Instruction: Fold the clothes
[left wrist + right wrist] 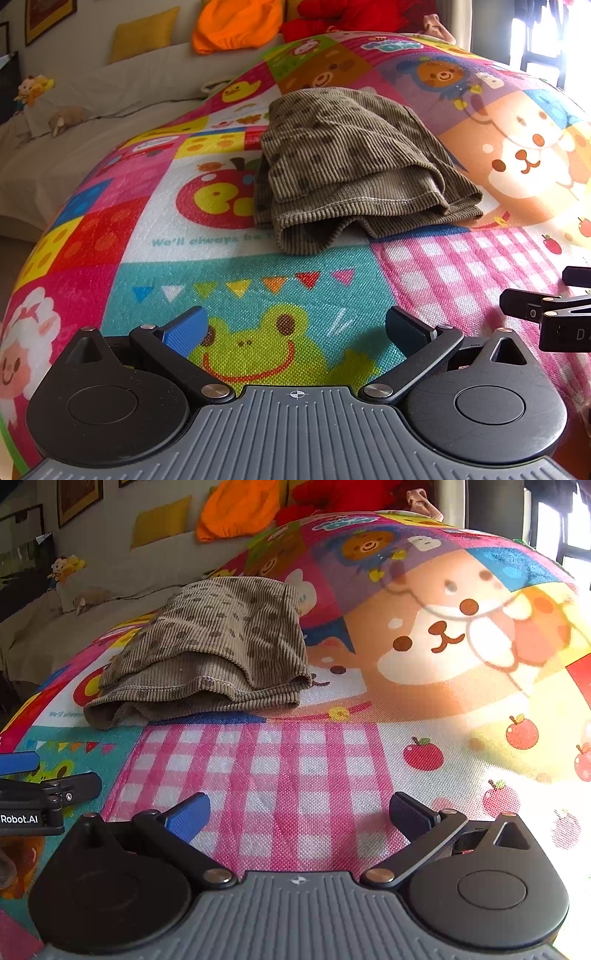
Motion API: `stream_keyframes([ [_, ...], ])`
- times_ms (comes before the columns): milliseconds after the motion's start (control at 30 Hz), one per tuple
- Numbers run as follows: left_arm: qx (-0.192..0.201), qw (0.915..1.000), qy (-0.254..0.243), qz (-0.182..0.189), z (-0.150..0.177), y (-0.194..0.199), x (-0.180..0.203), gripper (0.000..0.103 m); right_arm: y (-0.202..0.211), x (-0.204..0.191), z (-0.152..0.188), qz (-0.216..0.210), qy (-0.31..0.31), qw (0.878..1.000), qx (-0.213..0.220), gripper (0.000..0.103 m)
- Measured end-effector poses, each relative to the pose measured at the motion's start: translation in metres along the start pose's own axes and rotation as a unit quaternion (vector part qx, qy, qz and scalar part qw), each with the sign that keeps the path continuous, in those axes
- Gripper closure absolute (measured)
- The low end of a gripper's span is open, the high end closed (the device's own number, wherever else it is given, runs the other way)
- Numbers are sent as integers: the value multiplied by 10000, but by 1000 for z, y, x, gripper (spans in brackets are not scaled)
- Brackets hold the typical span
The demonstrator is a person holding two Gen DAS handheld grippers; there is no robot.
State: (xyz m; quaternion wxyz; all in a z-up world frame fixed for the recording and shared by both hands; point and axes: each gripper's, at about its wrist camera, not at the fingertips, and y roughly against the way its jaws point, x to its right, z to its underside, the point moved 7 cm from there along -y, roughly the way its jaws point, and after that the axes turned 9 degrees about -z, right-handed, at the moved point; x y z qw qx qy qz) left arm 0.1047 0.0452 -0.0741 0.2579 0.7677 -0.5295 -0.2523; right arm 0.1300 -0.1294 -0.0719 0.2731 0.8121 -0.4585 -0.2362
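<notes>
The brown ribbed corduroy garment with darker spots (354,162) lies already doubled into a thick bundle on the bright cartoon-printed play mat (295,288), ahead of both tools and touching neither. The left hand-held gripper (295,328) hangs over the green frog print with its fingers spread wide and nothing between them; the right hand-held gripper (299,810) is likewise wide and empty above the pink checked patch.

The fold looks nearly finished, so the step in hand is probably tidying. The near hem gapes open and sags, so a good move would be to press the loose layers flat or pinch the two near corners together, taking all layers at once so the lower ones do not slide out.

The mat is textured and seems to lie flat, with strong sunlight washing out its right side. Beyond it sit a pale sofa (122,85) with a yellow cushion (146,33), an orange cloth heap (236,24), red fabric and framed pictures.
</notes>
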Motion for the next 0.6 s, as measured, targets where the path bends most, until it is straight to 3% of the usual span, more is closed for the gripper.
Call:
stream_keyframes([
  [600, 2, 9999, 71, 135, -1, 1, -3, 0, 0, -4, -1, 228, 163, 9996, -21, 0],
])
